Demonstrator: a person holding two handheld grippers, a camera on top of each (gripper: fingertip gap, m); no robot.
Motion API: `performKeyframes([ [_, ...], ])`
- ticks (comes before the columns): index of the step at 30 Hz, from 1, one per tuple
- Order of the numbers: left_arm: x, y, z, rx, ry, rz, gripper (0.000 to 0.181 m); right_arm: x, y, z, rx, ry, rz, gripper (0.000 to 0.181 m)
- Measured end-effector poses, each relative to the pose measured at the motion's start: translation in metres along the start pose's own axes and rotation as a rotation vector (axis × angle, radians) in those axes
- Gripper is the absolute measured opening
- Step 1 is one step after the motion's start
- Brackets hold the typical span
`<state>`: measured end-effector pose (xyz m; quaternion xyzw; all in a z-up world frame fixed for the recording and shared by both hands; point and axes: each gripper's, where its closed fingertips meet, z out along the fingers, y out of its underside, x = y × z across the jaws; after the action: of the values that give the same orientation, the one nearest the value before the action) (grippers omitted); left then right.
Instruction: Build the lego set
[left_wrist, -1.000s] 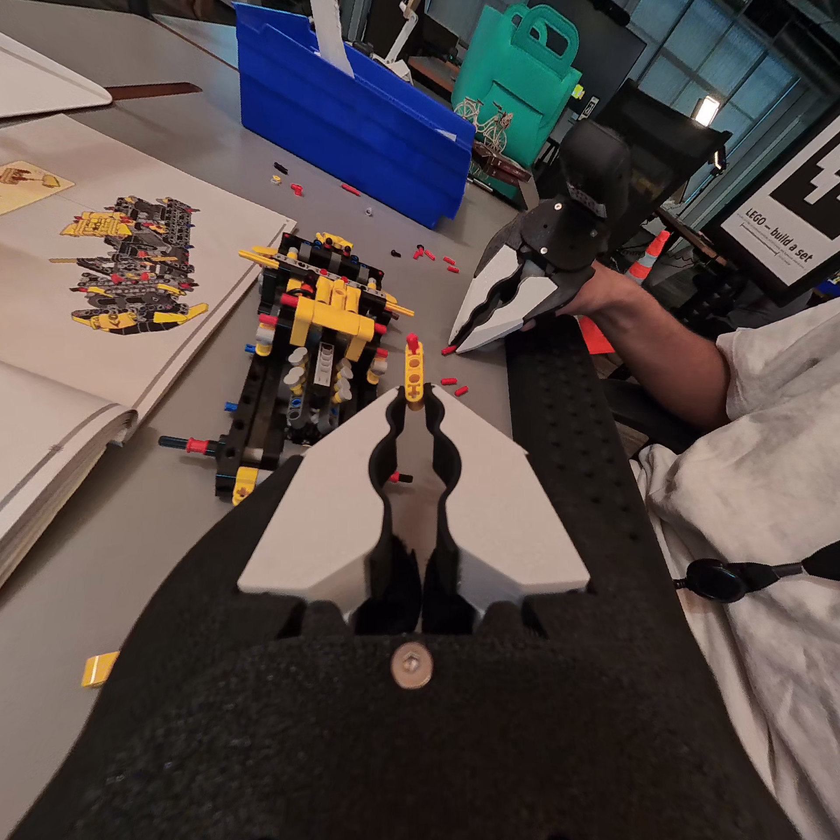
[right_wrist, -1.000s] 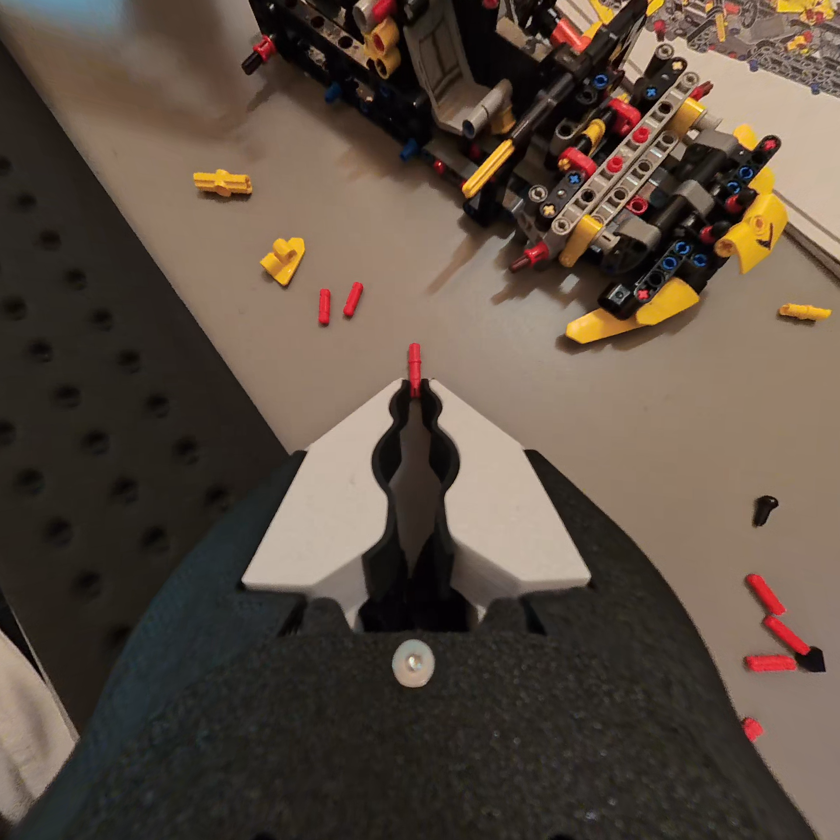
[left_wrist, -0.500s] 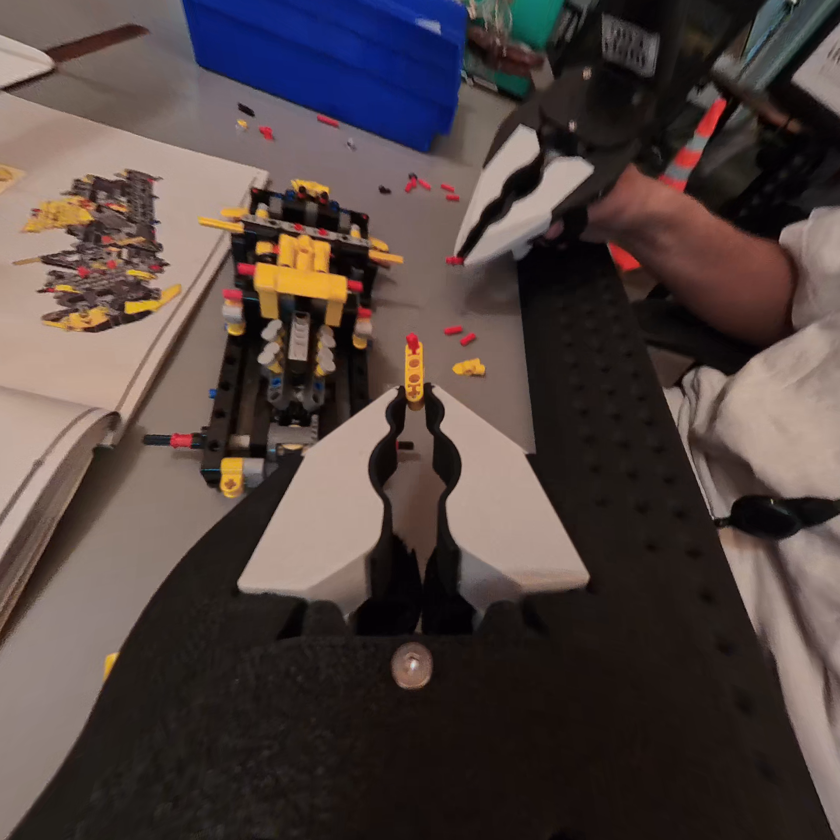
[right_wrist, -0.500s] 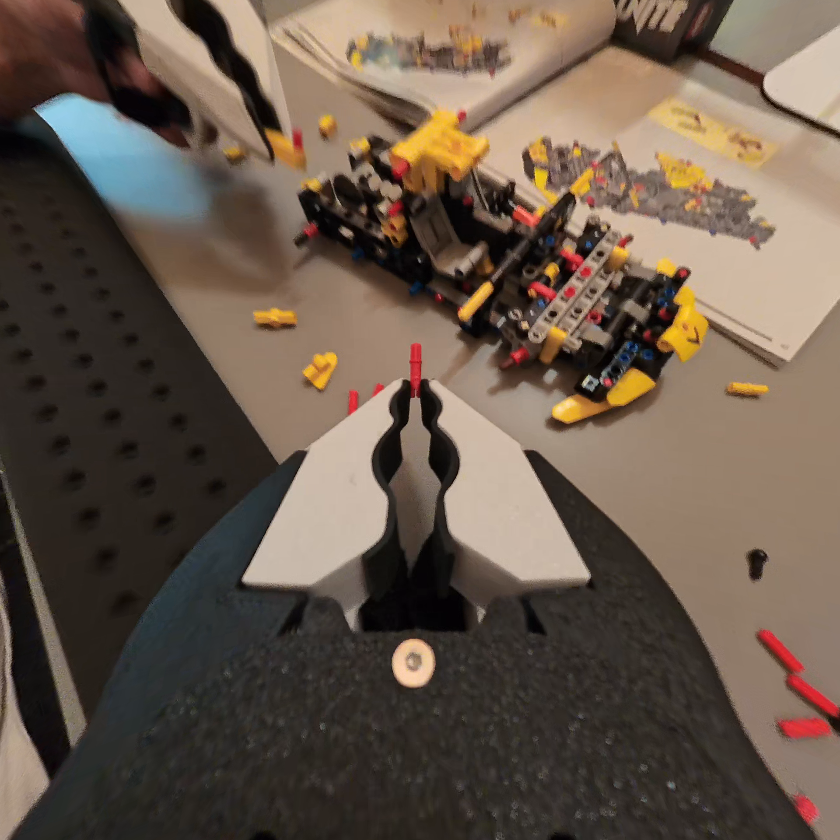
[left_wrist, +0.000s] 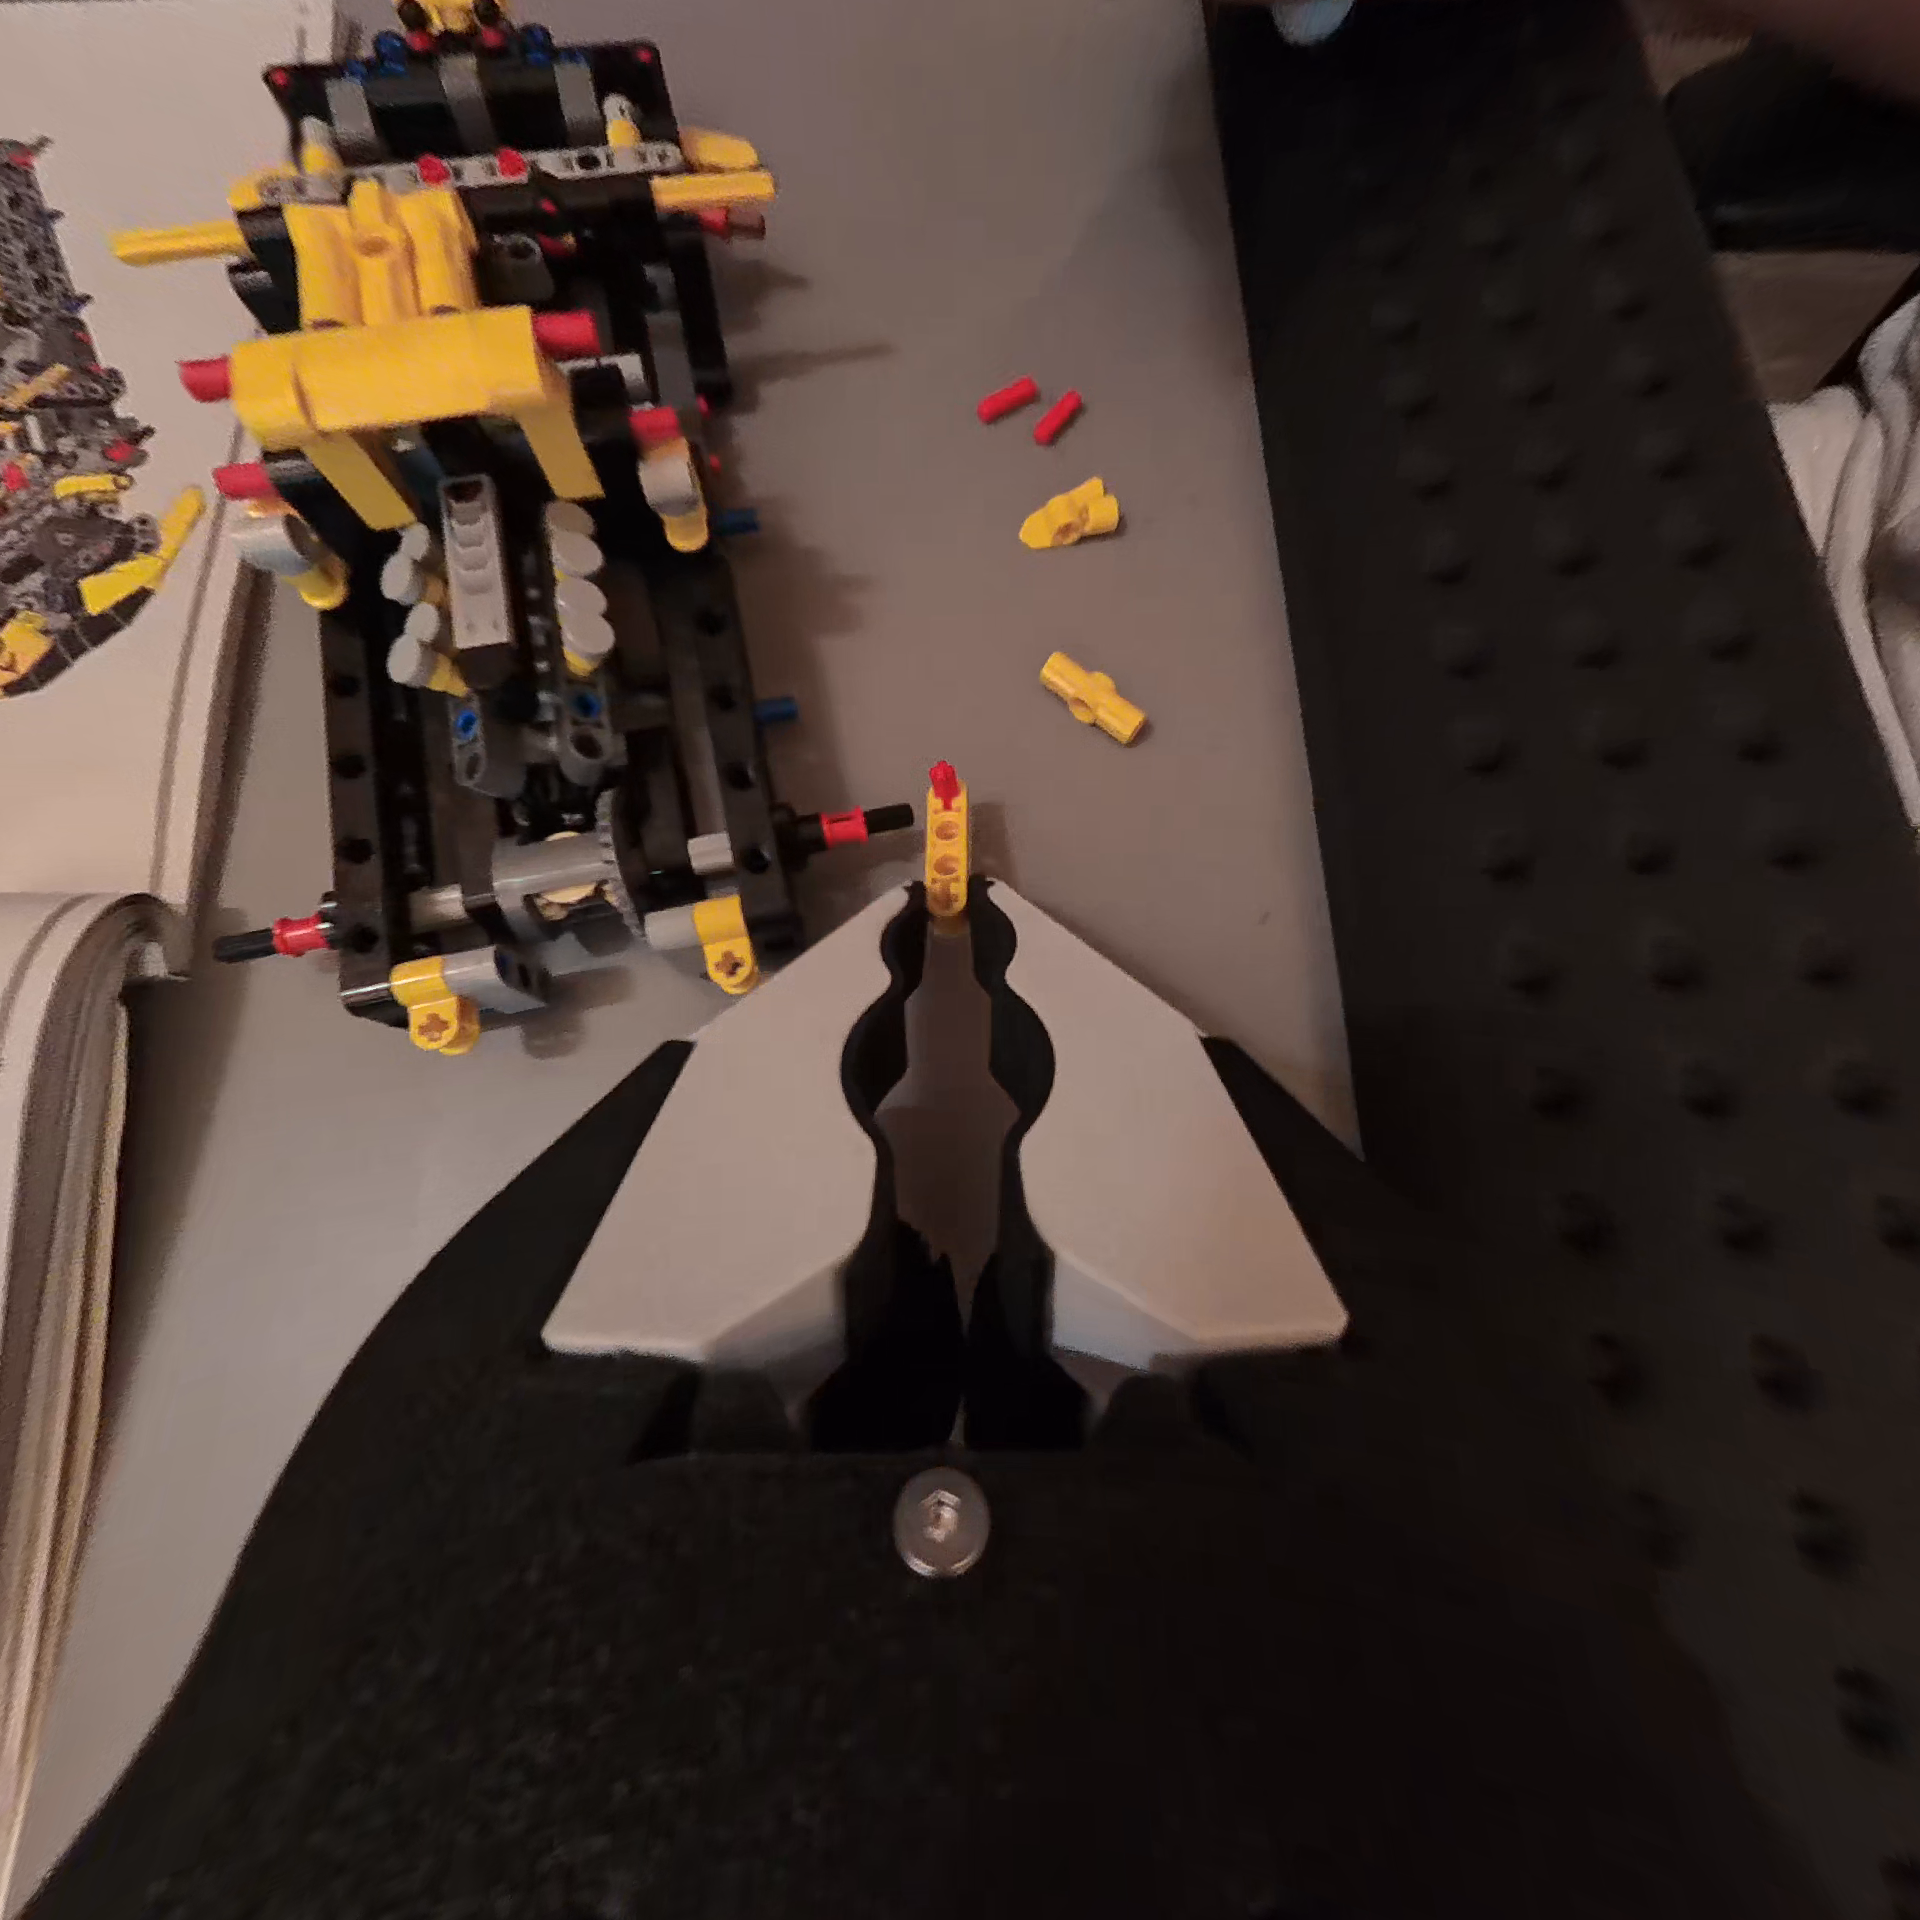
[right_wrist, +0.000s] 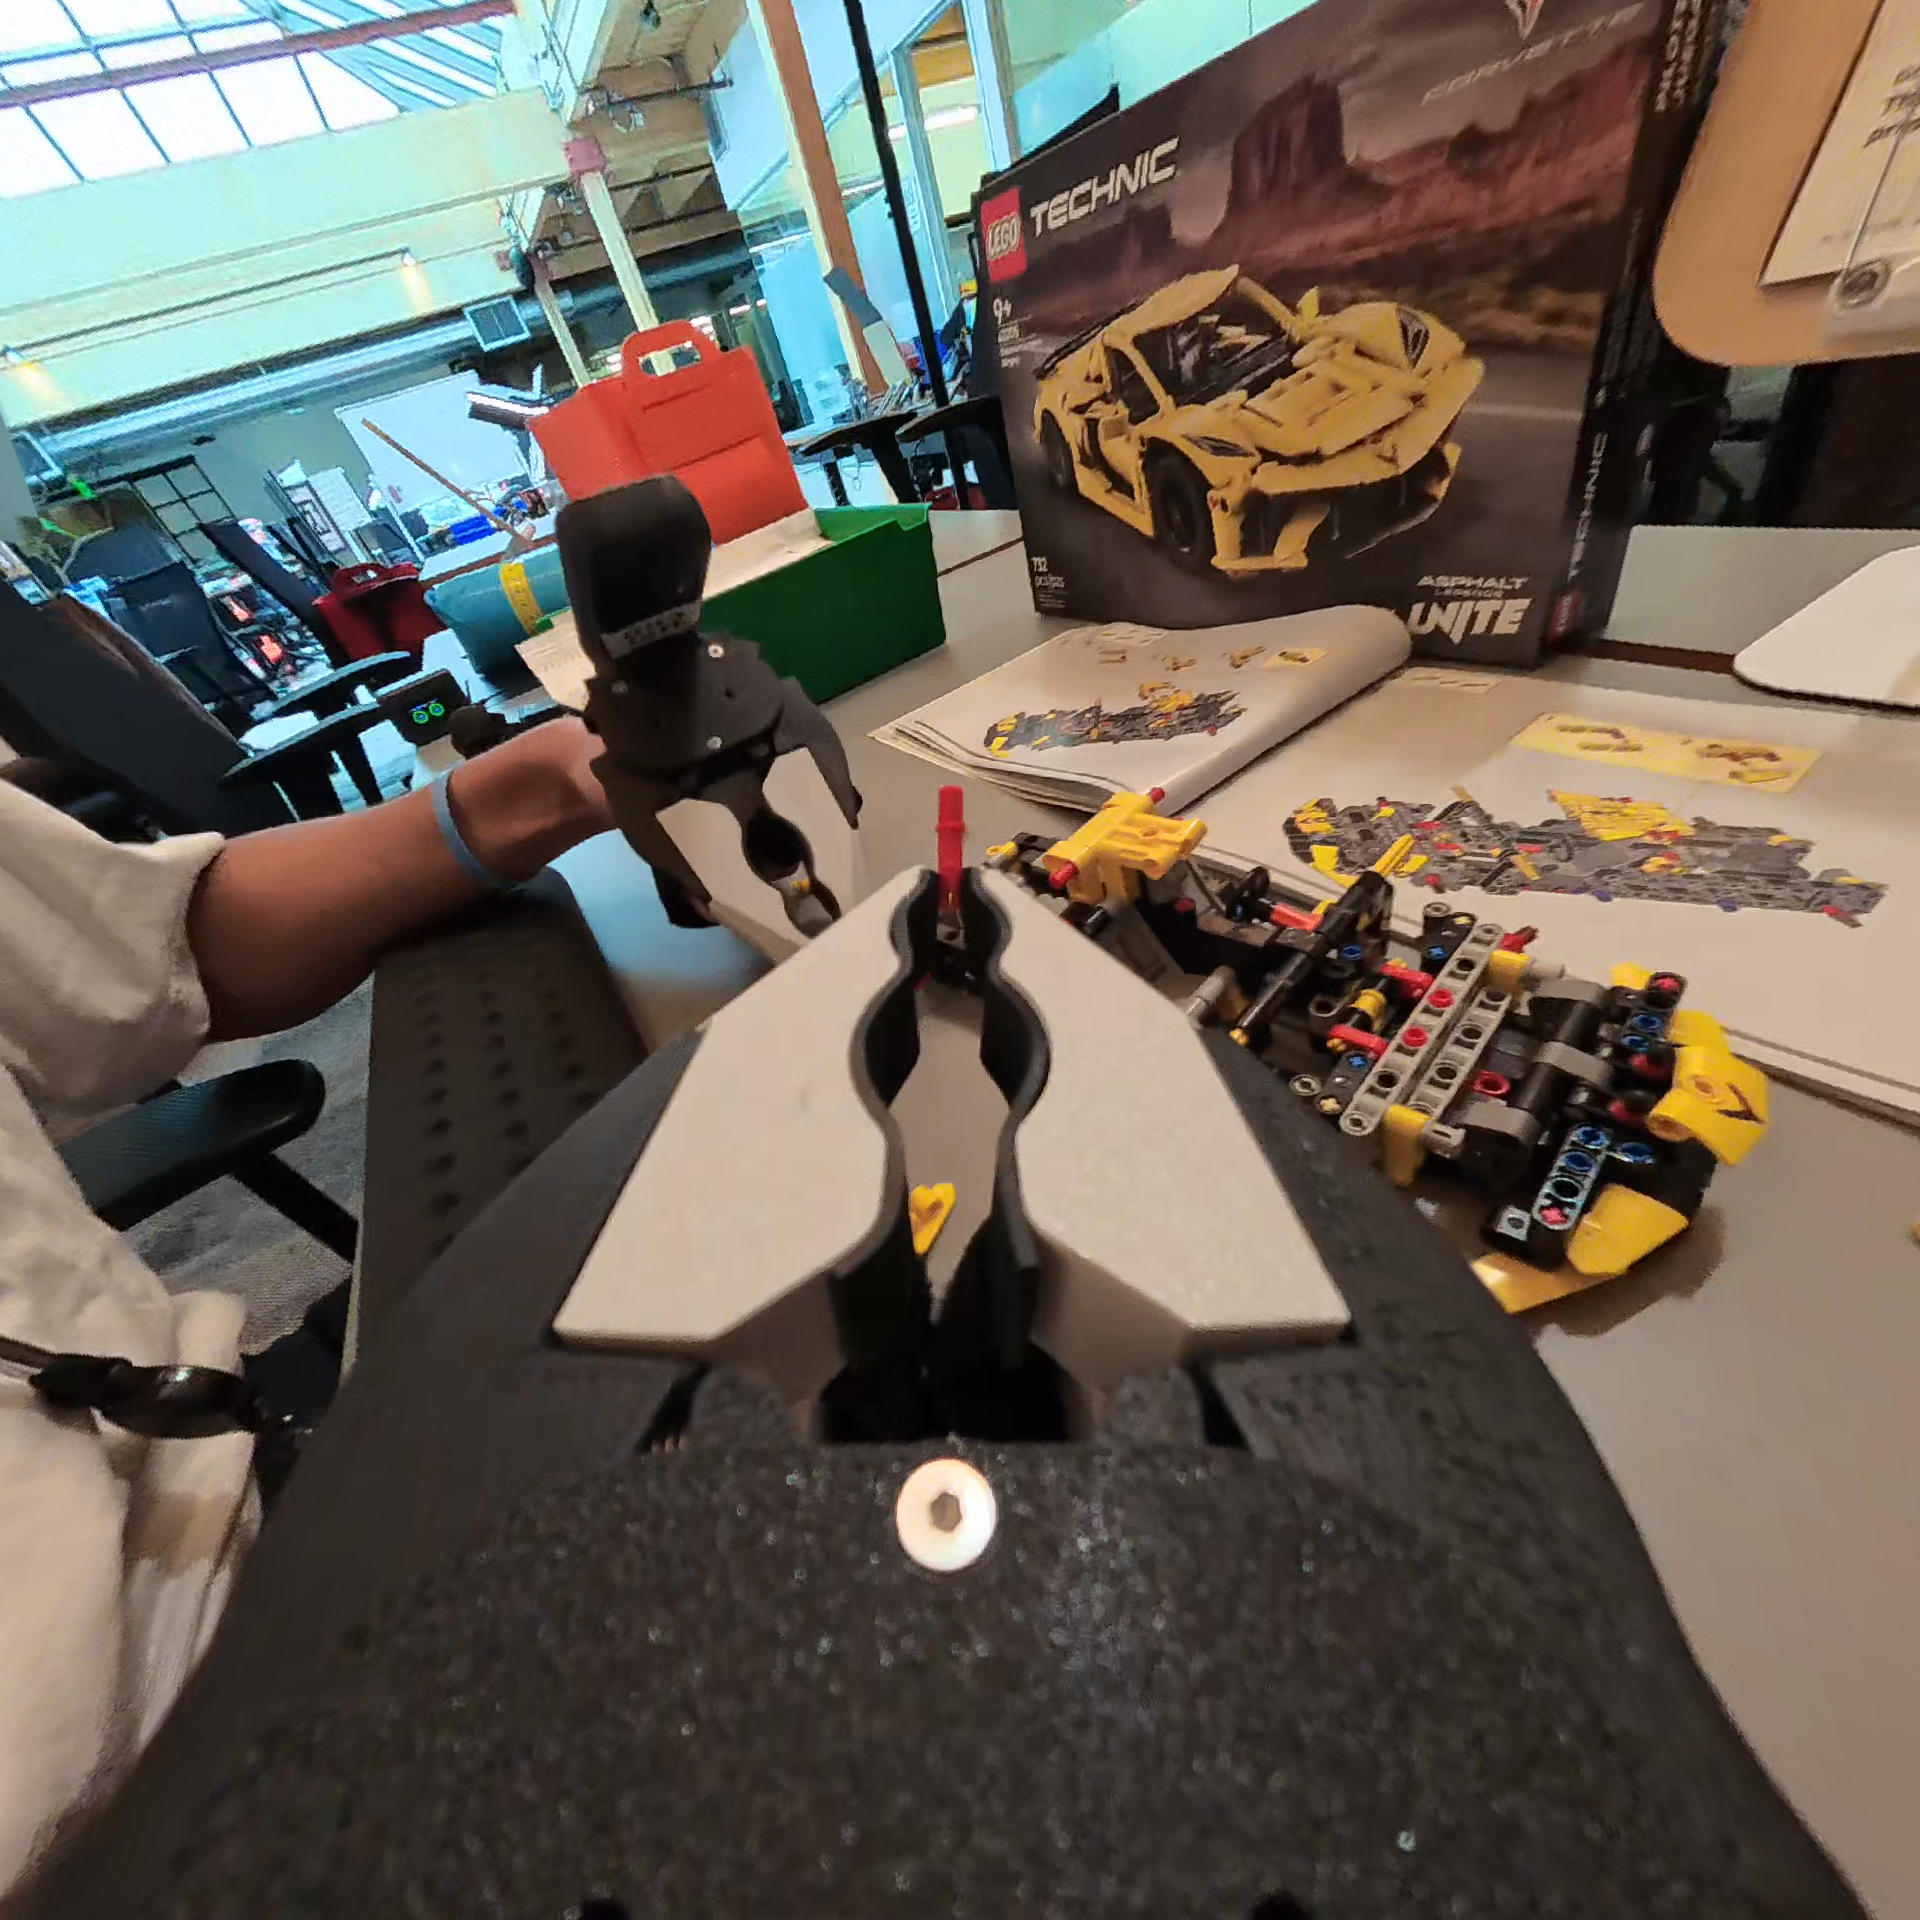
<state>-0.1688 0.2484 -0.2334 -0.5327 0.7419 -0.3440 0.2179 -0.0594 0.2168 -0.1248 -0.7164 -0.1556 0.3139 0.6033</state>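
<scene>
The half-built black and yellow lego car (left_wrist: 499, 540) lies on the grey table, also in the right wrist view (right_wrist: 1455, 1060). My left gripper (left_wrist: 945, 888) is shut on a short yellow beam (left_wrist: 945, 847) with a red pin in its tip, held just right of the car's near corner. It shows from outside in the right wrist view (right_wrist: 790, 883). My right gripper (right_wrist: 948, 883) is shut on a red pin (right_wrist: 949, 831), raised above the table near the car's rear end.
Two red pins (left_wrist: 1029, 403) and two yellow connectors (left_wrist: 1070, 514) lie right of the car. A black perforated mat (left_wrist: 1558, 727) runs along the table's right edge. The open instruction book (right_wrist: 1558, 831), the set's box (right_wrist: 1330, 343) and a green bin (right_wrist: 831, 603) stand behind. The grippers' ends are close to 15 centimetres from one another.
My left gripper moved forward and tilted down, bringing the yellow beam close beside the car's near corner. My right gripper lifted and tilted up from the table with the red pin.
</scene>
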Motion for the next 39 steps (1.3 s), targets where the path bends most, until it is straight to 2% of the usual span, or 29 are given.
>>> performKeyframes([
  [9,0.006,0.002,0.008,-0.022,0.004,0.018,0.008,0.0,0.008,0.004,-0.039,0.01,-0.013,0.003],
  [14,0.006,-0.001,0.008,-0.018,-0.001,0.006,0.018,-0.004,0.009,0.005,-0.044,0.002,-0.022,0.003],
  [16,0.007,-0.01,0.004,0.026,0.004,-0.007,0.02,-0.008,0.003,0.008,-0.004,-0.028,0.035,0.003],
  [18,0.005,-0.034,-0.007,0.15,-0.003,-0.04,0.02,-0.017,-0.008,0.019,0.078,-0.085,0.177,0.004],
  [20,-0.011,-0.065,-0.023,0.306,-0.124,-0.053,0.021,-0.034,-0.013,0.036,0.123,-0.199,0.316,0.003],
  [23,-0.013,-0.094,-0.04,0.433,-0.333,0.098,0.023,-0.041,-0.014,0.057,0.157,-0.25,0.425,0.003],
  [29,-0.008,-0.11,-0.044,0.438,-0.489,0.21,0.024,-0.041,-0.009,0.073,0.124,-0.273,0.474,0.003],
  [39,-0.006,-0.109,-0.041,0.394,-0.588,0.368,0.018,-0.054,0.002,0.079,0.055,-0.326,0.465,0.003],
])
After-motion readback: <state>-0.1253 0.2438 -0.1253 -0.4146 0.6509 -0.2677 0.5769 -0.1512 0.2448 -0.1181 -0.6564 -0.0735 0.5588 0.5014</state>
